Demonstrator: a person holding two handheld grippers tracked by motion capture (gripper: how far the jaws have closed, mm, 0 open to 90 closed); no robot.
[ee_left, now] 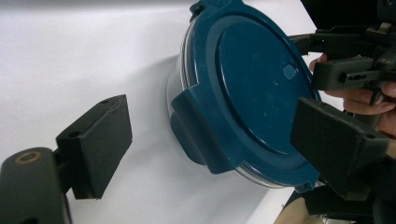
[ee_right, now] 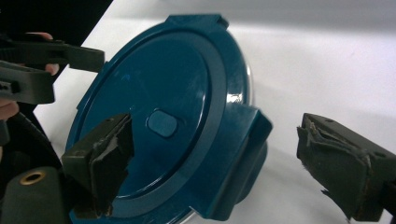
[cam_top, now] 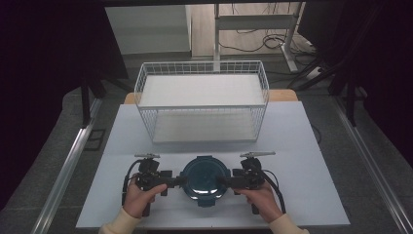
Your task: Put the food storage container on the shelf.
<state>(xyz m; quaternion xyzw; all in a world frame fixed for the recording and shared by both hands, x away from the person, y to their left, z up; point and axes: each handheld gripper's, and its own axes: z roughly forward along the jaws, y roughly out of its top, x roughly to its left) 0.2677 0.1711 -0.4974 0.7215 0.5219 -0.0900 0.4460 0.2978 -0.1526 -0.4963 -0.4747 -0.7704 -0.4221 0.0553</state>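
Near the front edge of the white worktop (cam_top: 292, 146) stands a round container with a dark blue lid (cam_top: 206, 179). The left hand-held gripper (cam_top: 181, 181) and the right hand-held gripper (cam_top: 220, 182) face it from each side — both have their jaws spread apart, each pair straddling a side latch (ee_left: 196, 133) of the lid without pressing it. Farther back, well apart from the container, stands a white wire basket (cam_top: 202, 101), its long side toward the person
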